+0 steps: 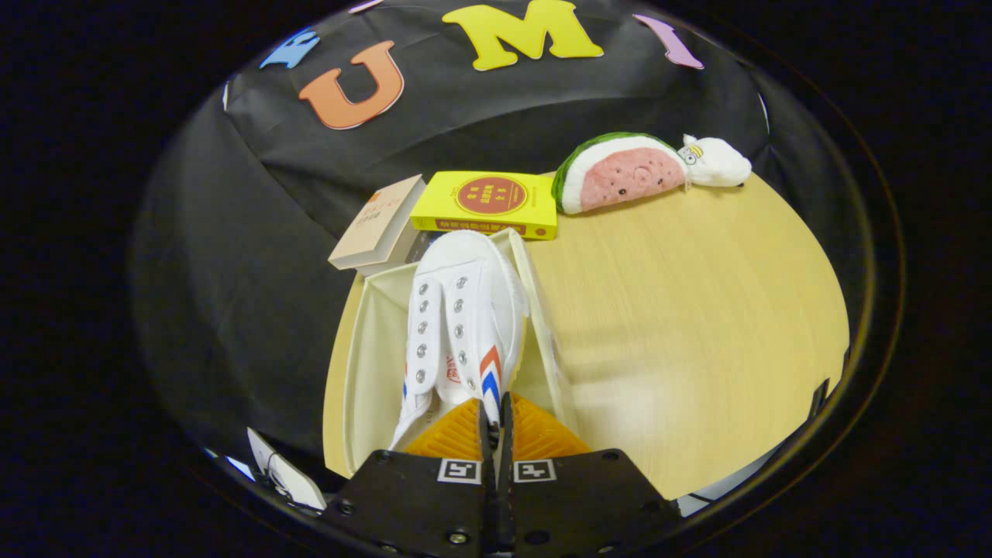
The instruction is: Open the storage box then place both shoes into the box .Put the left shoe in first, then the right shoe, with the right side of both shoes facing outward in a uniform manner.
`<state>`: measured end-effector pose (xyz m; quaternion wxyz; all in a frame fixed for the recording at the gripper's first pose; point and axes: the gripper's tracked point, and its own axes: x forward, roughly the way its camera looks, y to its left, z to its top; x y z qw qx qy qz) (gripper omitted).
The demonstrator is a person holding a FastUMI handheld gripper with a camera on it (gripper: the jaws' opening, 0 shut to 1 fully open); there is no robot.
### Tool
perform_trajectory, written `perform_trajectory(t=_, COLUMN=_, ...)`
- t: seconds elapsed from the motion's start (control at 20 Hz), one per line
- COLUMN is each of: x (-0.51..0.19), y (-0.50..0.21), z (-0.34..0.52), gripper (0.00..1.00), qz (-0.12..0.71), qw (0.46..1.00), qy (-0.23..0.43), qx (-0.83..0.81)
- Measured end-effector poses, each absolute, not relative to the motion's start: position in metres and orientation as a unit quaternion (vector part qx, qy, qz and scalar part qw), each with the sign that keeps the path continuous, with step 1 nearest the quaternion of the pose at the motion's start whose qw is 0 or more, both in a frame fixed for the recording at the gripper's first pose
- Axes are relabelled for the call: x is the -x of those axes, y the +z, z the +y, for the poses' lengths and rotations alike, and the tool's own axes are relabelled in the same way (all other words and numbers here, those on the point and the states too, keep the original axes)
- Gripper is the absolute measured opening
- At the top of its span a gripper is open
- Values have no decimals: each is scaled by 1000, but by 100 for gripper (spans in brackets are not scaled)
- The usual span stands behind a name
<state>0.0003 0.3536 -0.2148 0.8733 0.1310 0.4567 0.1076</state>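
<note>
A white canvas shoe (462, 318) with red and blue stripes on its side hangs over the open storage box (372, 349), toe pointing away from me toward the books. My gripper (496, 407) is shut on the shoe's heel collar, its fingers pressed almost together on the thin fabric edge. The box is a cream, open-topped container on the wooden table (682, 310); its right wall (542, 310) runs beside the shoe. The shoe's toe reaches over the box's far rim. The inside of the box under the shoe is mostly hidden.
A yellow book (487, 203) and a beige book (380, 223) lie just beyond the box at the table's back. A watermelon-slice plush (620, 172) and a small white plush (717, 161) sit at the back right. Bare tabletop spreads to the right of the box.
</note>
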Motion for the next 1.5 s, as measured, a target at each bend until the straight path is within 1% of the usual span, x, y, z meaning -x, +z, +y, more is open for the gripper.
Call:
perform_trajectory(t=0.2, x=-4, y=-215, z=356, gripper=0, qz=458, qw=873, qy=111, qx=-124)
perform_trajectory(t=0.25, x=-4, y=-217, z=357, gripper=2, qz=458, qw=873, qy=116, qx=-121)
perform_trajectory(t=0.3, x=-1, y=-217, z=360, gripper=8, qz=457, qw=872, qy=130, qx=-119)
perform_trajectory(t=0.35, x=0, y=-219, z=364, gripper=28, qz=458, qw=870, qy=141, qx=-113)
perform_trajectory(t=0.45, x=4, y=-207, z=370, gripper=61, qz=437, qw=878, qy=161, qx=-108)
perform_trajectory(t=0.55, x=3, y=-195, z=361, gripper=95, qz=408, qw=896, qy=158, qx=-75)
perform_trajectory(t=0.6, x=4, y=-188, z=358, gripper=96, qz=394, qw=903, qy=158, qx=-66)
perform_trajectory(t=0.95, x=7, y=-125, z=296, gripper=96, qz=292, qw=947, qy=130, qx=-21)
perform_trajectory(t=1.25, x=9, y=-52, z=220, gripper=96, qz=194, qw=978, qy=80, qx=12)
perform_trajectory(t=1.35, x=12, y=-24, z=196, gripper=96, qz=157, qw=986, qy=59, qx=7)
perform_trajectory(t=1.5, x=18, y=3, z=171, gripper=96, qz=125, qw=991, qy=42, qx=-15)
